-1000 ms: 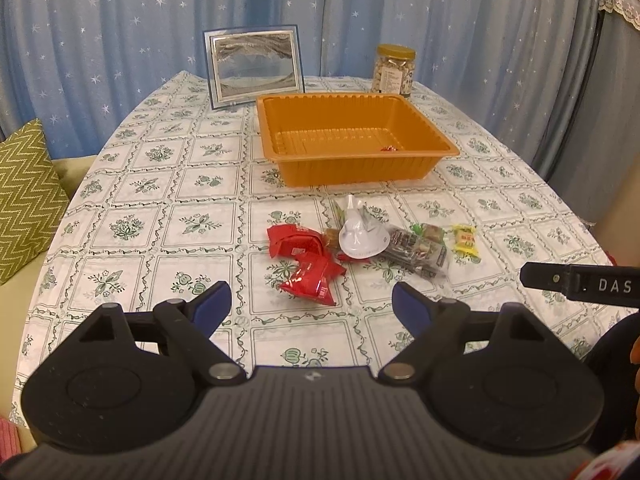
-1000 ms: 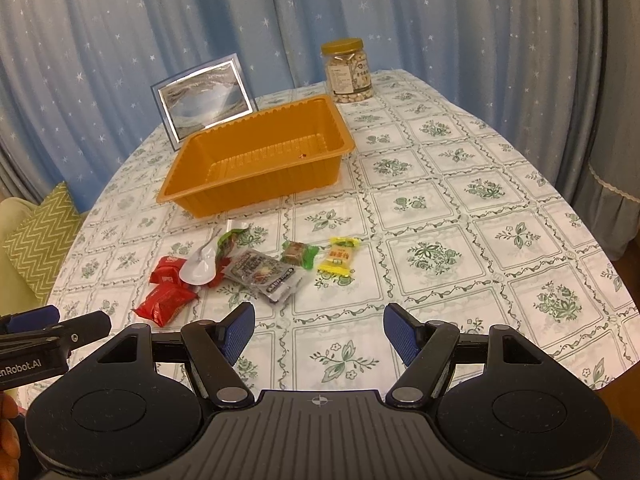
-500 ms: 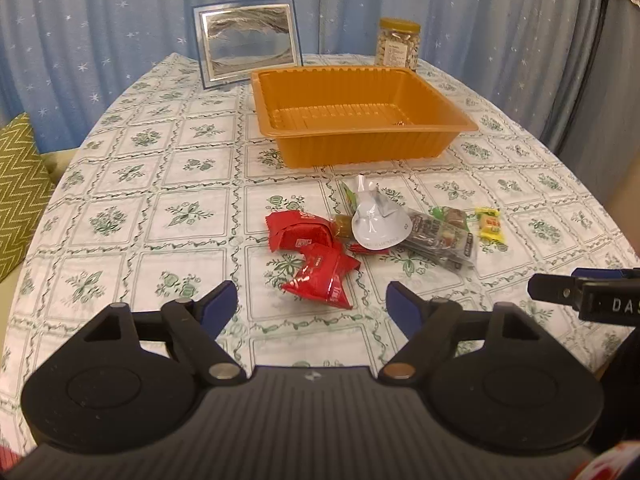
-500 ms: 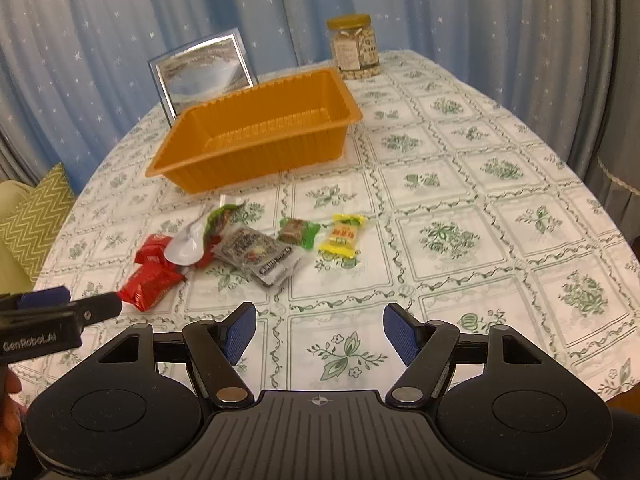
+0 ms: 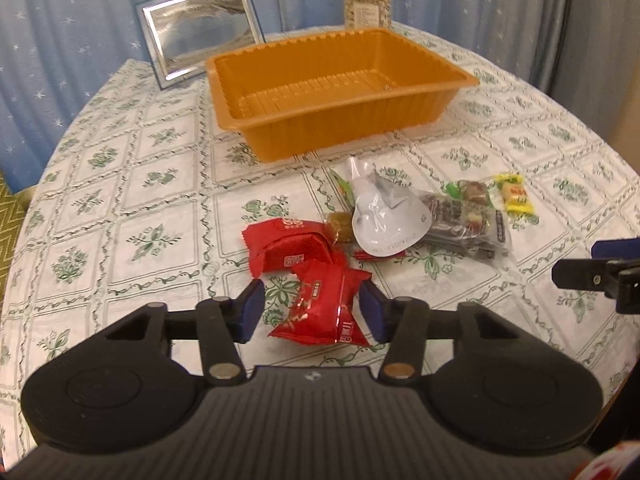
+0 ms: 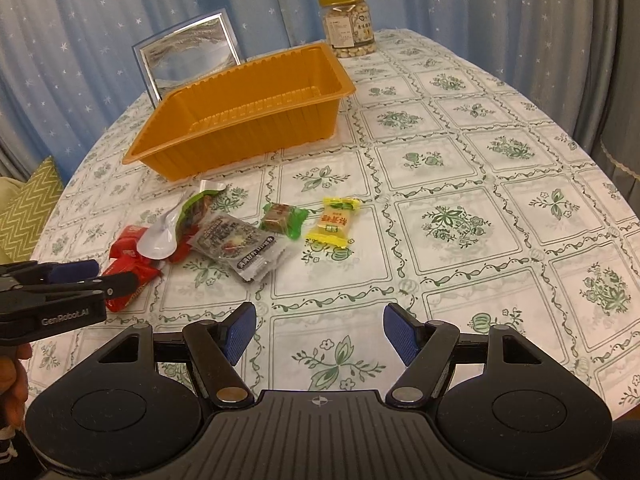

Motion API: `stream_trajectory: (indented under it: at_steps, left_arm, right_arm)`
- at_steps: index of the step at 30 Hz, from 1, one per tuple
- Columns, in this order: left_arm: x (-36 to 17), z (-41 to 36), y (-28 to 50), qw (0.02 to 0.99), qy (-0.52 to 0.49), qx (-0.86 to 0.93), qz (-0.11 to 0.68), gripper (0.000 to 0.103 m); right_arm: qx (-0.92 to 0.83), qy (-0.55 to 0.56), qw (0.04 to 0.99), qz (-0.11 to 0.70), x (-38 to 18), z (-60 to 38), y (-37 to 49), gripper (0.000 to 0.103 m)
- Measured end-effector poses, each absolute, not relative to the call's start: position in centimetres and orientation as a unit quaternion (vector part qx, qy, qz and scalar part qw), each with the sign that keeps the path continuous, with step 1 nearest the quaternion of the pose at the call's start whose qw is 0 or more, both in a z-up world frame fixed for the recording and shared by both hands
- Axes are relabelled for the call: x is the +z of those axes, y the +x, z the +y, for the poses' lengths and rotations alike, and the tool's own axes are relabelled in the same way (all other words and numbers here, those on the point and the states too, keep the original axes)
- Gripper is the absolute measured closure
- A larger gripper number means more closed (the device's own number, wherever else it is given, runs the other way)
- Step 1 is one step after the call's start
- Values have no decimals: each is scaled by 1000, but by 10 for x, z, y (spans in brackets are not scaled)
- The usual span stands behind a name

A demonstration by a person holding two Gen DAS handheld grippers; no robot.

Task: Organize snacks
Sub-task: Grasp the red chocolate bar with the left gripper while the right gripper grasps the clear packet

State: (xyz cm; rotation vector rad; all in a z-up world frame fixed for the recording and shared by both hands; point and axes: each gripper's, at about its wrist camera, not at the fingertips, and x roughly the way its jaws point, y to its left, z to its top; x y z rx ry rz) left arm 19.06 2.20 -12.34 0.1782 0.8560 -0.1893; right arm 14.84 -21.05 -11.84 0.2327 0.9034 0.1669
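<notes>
A red snack packet (image 5: pixel 320 312) lies on the tablecloth between the jaws of my left gripper (image 5: pixel 311 296). Those jaws are closing; the right pad is at the wrapper's edge and a gap remains on the left. A second red packet (image 5: pixel 288 246) lies just beyond, beside a white pouch (image 5: pixel 388 220), a dark clear packet (image 5: pixel 468 220) and a yellow candy (image 6: pixel 334 220). The empty orange tray (image 5: pixel 340 120) stands behind the pile. My right gripper (image 6: pixel 316 328) hovers open over bare cloth, short of the yellow candy.
A jar of nuts (image 6: pixel 348 24) and a framed picture (image 6: pixel 188 52) stand behind the tray, against blue curtains. A green zigzag cushion (image 6: pixel 28 208) sits off the table's left edge. A green-wrapped brown candy (image 6: pixel 284 218) lies beside the yellow one.
The left gripper came down and forward over the near red packet, and its jaws narrowed around it. The right gripper sank a little toward the table, jaws unchanged.
</notes>
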Motion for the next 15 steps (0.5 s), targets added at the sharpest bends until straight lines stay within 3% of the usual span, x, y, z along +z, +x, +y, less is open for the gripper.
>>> stream_trajectory:
  at_steps: [3,4,15]
  left_arm:
    - [-127,21,193,898,86,-99,419,65]
    - [-128,21,192,898,84,-98,421,72]
    - [-115,33,172,908,34,-61,412,76]
  right_arm:
    - [82,111,889,436,-120,-210,151,32]
    - [83,110,889,436,-121,-210,153,32]
    - [178,41,897,402,-119,-187,179,32]
